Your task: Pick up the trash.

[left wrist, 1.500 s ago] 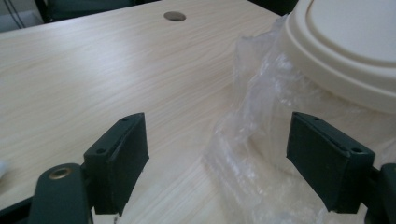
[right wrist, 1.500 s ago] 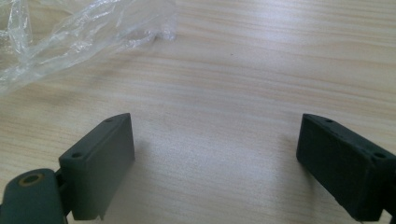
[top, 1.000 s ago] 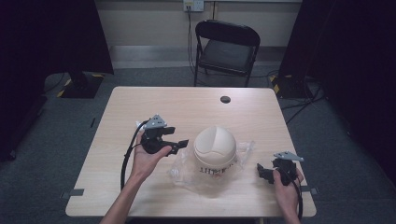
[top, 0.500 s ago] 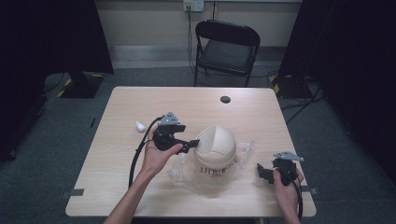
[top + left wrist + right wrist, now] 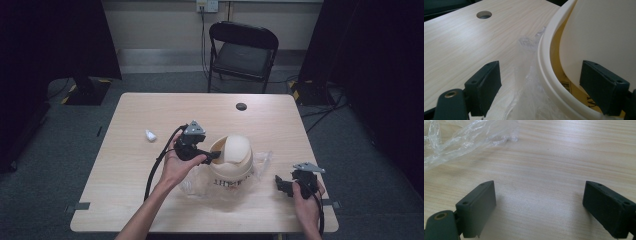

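- Spanning most of the high view, the wooden table (image 5: pixel 150 115) carries a cream bucket (image 5: pixel 232 160) near its middle; the upside-down print on the bucket is unreadable.
- Crumpled clear plastic (image 5: pixel 262 161) spreads around the bucket's base.
- Left gripper (image 5: pixel 541 85): jaws wide, straddling the bucket's rim, one inside.
- Right gripper (image 5: pixel 539 207): jaws wide, right of the bucket.
- Small white object (image 5: pixel 150 135), left of the bucket, too small to identify.

Black tongs (image 5: pixel 214 156), grey top plates
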`<state>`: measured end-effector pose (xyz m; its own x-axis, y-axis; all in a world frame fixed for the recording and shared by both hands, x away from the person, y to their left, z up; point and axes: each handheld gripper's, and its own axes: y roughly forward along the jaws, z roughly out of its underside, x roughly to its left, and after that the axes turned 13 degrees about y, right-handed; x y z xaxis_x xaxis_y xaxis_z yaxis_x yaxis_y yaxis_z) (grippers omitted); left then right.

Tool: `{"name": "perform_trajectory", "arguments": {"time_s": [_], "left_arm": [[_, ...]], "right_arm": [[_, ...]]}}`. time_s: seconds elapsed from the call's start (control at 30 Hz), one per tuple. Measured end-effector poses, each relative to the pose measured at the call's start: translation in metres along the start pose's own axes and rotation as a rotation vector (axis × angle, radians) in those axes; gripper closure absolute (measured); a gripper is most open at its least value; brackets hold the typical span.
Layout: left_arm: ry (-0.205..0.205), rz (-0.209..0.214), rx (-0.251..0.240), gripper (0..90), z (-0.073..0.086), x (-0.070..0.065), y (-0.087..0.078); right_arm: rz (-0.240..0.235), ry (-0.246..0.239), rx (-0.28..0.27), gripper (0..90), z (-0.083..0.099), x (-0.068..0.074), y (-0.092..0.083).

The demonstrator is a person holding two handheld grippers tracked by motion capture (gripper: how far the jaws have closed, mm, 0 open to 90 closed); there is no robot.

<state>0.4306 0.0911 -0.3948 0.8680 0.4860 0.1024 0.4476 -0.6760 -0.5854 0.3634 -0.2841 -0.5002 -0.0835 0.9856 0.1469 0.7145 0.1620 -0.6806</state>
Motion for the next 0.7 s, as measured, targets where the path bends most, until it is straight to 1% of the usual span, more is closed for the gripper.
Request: {"name": "perform_trajectory", "arguments": {"time_s": [0.03, 0.07, 0.1, 0.13, 0.17, 0.3, 0.37, 0.43, 0.5, 0.53, 0.6, 0.7], "left_arm": [[0.006, 0.002, 0.01, 17.5, 0.0, 0.001, 0.002], [0.001, 0.007, 0.01, 16.9, -0.001, 0.002, 0.003], [0.007, 0.001, 0.013, 17.3, -0.001, 0.003, 0.004], [0.001, 0.002, 0.016, 17.3, -0.001, 0.002, 0.005], [0.01, 0.005, 0.021, 17.3, -0.002, 0.003, 0.006], [0.018, 0.01, 0.046, 17.2, -0.002, 0.001, 0.012], [0.01, 0.013, 0.041, 17.1, -0.002, 0.0, 0.015], [0.004, 0.031, 0.032, 17.2, -0.002, 0.0, 0.017], [-0.001, 0.026, 0.036, 17.1, -0.003, 0.0, 0.017], [-0.008, 0.027, 0.025, 17.1, -0.003, 0.0, 0.018], [-0.007, 0.037, 0.027, 17.6, -0.004, -0.001, 0.019], [-0.001, 0.032, 0.026, 17.8, -0.004, -0.001, 0.018]], "right_arm": [[0.0, 0.0, 0.0, 10.5, 0.0, 0.0, 0.0], [0.0, 0.0, 0.0, 10.6, 0.0, 0.0, 0.0], [0.0, 0.0, 0.0, 10.6, 0.0, 0.0, 0.0], [0.0, 0.0, 0.0, 10.5, 0.0, 0.0, 0.0], [0.0, 0.0, 0.0, 10.5, 0.0, 0.0, 0.0], [0.0, 0.0, 0.0, 10.5, 0.0, 0.0, 0.0], [0.0, 0.0, 0.0, 10.6, 0.0, 0.0, 0.0], [0.0, 0.0, 0.0, 10.5, 0.0, 0.0, 0.0], [0.0, 0.0, 0.0, 10.6, 0.0, 0.0, 0.0], [0.0, 0.0, 0.0, 10.5, 0.0, 0.0, 0.0], [0.0, 0.0, 0.0, 10.5, 0.0, 0.0, 0.0], [0.0, 0.0, 0.0, 10.6, 0.0, 0.0, 0.0]]}}
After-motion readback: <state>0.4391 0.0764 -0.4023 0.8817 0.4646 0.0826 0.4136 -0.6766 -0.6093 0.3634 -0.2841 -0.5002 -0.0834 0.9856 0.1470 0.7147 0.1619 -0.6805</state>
